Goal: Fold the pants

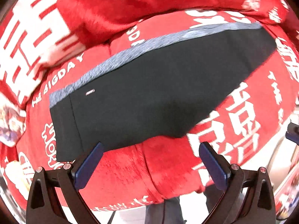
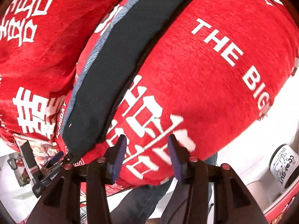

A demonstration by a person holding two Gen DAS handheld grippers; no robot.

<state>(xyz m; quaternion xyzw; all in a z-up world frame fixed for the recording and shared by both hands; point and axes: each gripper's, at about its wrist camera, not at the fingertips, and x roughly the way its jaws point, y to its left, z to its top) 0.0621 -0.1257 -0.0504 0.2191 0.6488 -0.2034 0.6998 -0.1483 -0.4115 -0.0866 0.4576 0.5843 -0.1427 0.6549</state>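
- Dark folded pants with grey waistband [image 1: 149, 85] lay flat on red plush blanket [image 1: 115, 3].
- Left tool [image 1: 149, 162], right tool [image 2: 147, 155] hovered beside pants, parted, empty.
- Appeared nearly finished.

Motion blur smears the pants' [image 1: 149, 85] grey waistband [image 1: 119, 56] and the small label [image 1: 90, 92] near it, unreadable. In the right wrist view the pants' far end runs off the top edge. Mug [image 2: 285, 165] print is only partly legible. Left gripper [image 2: 54, 161] is small and partly hidden behind the red blanket [image 2: 205, 74].
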